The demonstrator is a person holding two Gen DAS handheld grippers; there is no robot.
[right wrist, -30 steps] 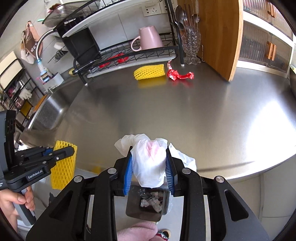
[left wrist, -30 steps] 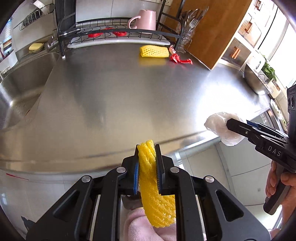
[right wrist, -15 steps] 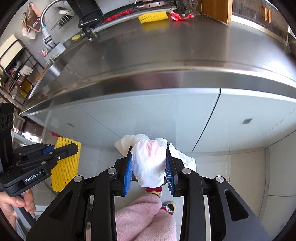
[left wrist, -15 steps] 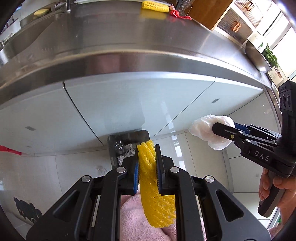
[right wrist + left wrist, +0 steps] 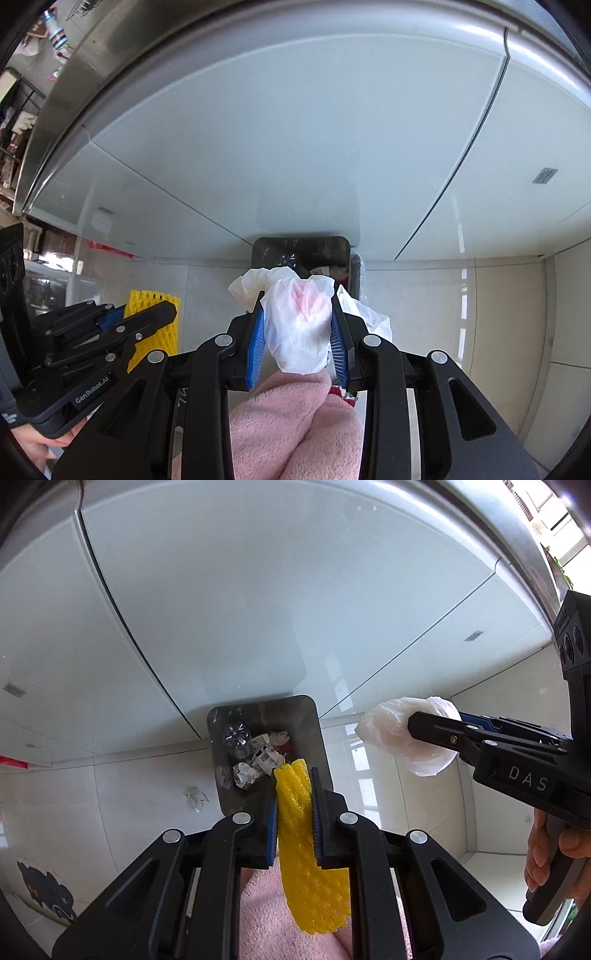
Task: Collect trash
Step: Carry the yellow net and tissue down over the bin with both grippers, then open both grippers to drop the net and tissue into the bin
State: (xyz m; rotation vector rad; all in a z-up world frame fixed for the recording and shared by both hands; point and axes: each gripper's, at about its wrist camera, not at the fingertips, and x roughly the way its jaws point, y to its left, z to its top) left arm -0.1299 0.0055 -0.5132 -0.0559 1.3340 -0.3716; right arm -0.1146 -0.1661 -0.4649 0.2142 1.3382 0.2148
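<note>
Both grippers are held low and tipped downward, pointing past the person's pink fleece clothing toward the floor in front of the pale cabinet doors. The left gripper has its blue-padded fingers clamped on a yellow foam net; the net's long axis runs along the fingers, one end poking out just past the tips toward the bin and the other hanging back under the gripper body. To its right and at about the same height, the right gripper is closed on a crumpled white plastic bag with a pink blotch showing through it, the bag bulging out forward of the tips and trailing to the right side. Beyond both tips stands a dark rectangular trash bin, set against the foot of the cabinets, holding a crushed clear bottle and crumpled papers. A small clear scrap, possibly plastic film, lies on the tiled floor left of the bin.
</note>
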